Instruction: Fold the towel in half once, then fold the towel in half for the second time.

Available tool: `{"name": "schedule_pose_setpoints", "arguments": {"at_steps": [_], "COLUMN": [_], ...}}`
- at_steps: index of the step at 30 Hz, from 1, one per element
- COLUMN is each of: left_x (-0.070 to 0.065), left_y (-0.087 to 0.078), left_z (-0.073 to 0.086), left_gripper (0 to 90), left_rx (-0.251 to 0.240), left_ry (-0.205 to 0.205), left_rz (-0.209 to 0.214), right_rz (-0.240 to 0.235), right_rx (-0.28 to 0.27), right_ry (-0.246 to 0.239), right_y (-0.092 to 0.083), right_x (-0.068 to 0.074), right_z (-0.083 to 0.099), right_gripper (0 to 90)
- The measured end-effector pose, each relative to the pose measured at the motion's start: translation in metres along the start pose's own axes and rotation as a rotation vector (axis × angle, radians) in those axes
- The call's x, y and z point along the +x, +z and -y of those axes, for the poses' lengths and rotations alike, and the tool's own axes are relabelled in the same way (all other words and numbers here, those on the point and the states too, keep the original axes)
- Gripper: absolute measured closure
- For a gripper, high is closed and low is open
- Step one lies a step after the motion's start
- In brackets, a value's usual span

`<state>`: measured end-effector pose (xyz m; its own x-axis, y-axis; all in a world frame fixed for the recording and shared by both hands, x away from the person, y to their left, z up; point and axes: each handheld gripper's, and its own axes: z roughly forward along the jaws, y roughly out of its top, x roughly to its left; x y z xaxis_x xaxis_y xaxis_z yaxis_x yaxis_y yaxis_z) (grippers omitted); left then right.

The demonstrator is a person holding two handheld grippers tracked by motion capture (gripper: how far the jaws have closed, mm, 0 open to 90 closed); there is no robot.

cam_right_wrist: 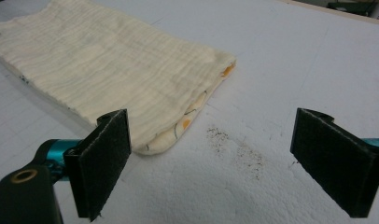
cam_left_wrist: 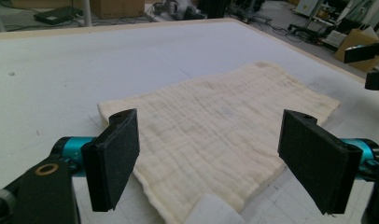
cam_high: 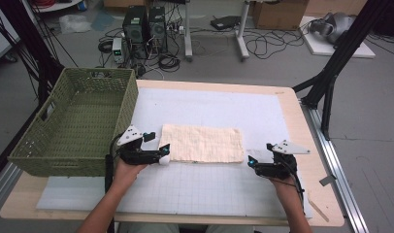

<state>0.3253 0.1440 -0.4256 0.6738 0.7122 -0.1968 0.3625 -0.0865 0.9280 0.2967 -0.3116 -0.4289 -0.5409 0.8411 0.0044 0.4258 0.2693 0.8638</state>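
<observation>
White gridded mat (cam_high: pixel 209 187) on a wooden table, cables on the floor behind; left gripper (cam_high: pixel 162 151) wide open and empty at the left end of one folded cream cloth (cam_high: pixel 202 142) at frame centre, right gripper (cam_high: pixel 252 161) wide open, empty, just off its right end. Risk, judged: jaws pinching only the top layer would let the fold slide apart; count: two grippers, one cloth, one green basket (cam_high: pixel 95 90) upper left

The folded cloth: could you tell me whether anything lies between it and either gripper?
Nothing visible does. The left gripper sits open at the folded cloth's left end, and the right gripper is open just off its right end, bare mat between.
</observation>
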Motion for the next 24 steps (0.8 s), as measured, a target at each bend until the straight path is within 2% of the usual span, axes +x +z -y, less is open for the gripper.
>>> {"name": "schedule_pose_setpoints", "arguments": {"at_steps": [8, 13, 19, 24], "left_x": [-0.002, 0.002, 0.007, 0.013], "left_y": [0.003, 0.005, 0.014, 0.024], "left_z": [0.000, 0.001, -0.010, -0.022], "left_gripper": [21.4, 21.6, 25.4, 25.3], "left_rx": [0.009, 0.009, 0.040, 0.036], "left_ry": [0.002, -0.019, -0.039, -0.043], "left_rz": [-0.002, -0.015, -0.027, -0.058], "right_rz": [0.006, -0.001, -0.011, -0.018], "right_rx": [0.001, 0.014, 0.025, 0.026], "right_ry": [0.000, 0.003, -0.013, -0.006], "right_y": [0.000, 0.001, 0.002, 0.003], "right_x": [-0.002, -0.002, -0.001, -0.001], "right_z": [0.001, 0.003, 0.003, 0.003], "right_gripper": [11.6, 11.6, 11.7, 11.6]}}
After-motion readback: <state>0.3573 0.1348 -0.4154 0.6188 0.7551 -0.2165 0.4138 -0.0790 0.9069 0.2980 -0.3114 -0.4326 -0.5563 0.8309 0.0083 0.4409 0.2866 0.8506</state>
